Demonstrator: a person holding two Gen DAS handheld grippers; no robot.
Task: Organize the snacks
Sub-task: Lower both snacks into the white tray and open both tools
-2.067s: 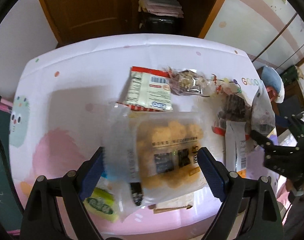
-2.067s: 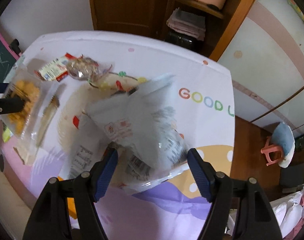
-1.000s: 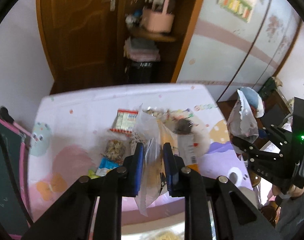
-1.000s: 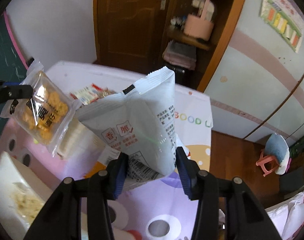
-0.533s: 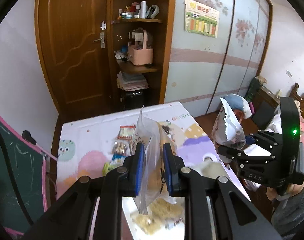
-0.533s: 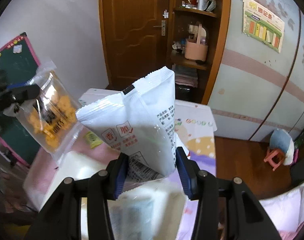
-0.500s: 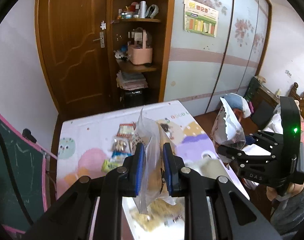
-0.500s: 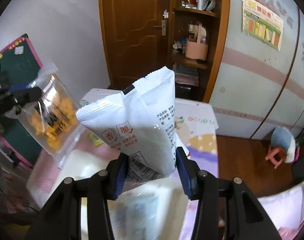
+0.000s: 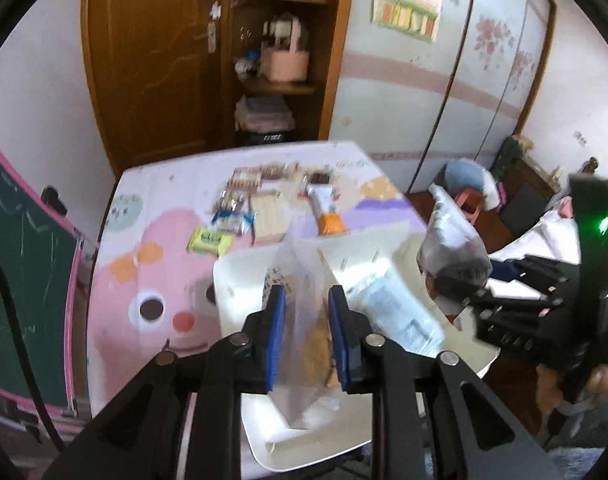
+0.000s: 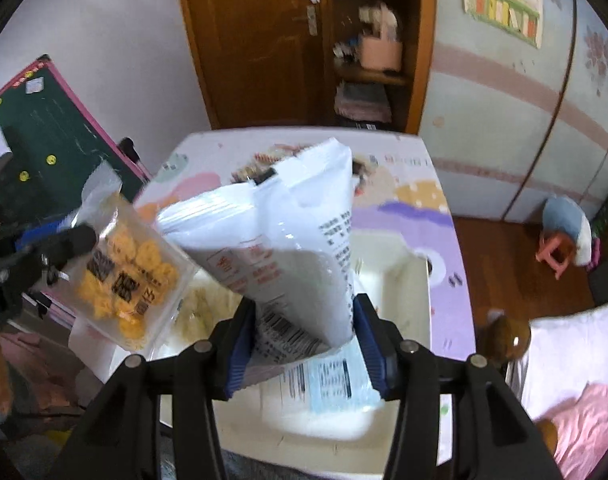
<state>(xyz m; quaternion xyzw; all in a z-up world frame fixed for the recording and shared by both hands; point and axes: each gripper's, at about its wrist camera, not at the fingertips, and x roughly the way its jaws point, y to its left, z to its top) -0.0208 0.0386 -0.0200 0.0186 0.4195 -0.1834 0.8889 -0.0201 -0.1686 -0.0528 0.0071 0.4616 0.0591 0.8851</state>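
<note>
My left gripper (image 9: pixel 304 336) is shut on a clear bag of yellow puffs (image 9: pixel 308 312), seen edge-on above the white bin (image 9: pixel 240 276). In the right wrist view that bag (image 10: pixel 124 276) hangs at the left, over the bin's left side. My right gripper (image 10: pixel 304 344) is shut on a white snack bag (image 10: pixel 280 240) held upright above the white bin (image 10: pixel 416 320). In the left wrist view the white bag (image 9: pixel 452 240) and right gripper (image 9: pixel 464 292) sit at the right. Packets (image 9: pixel 392 308) lie inside the bin.
Several snack packets stay on the far part of the cartoon table cover (image 9: pixel 152 248): a yellow-green one (image 9: pixel 210 240), a blue one (image 9: pixel 234 220), an orange-ended one (image 9: pixel 328 216). A green chalkboard (image 9: pixel 20 248) stands left. A pink stool (image 10: pixel 556 248) is on the floor right.
Both grippers have tilted down and lowered toward the white bin with their bags still held. The bin now fills the near view under both bags.
</note>
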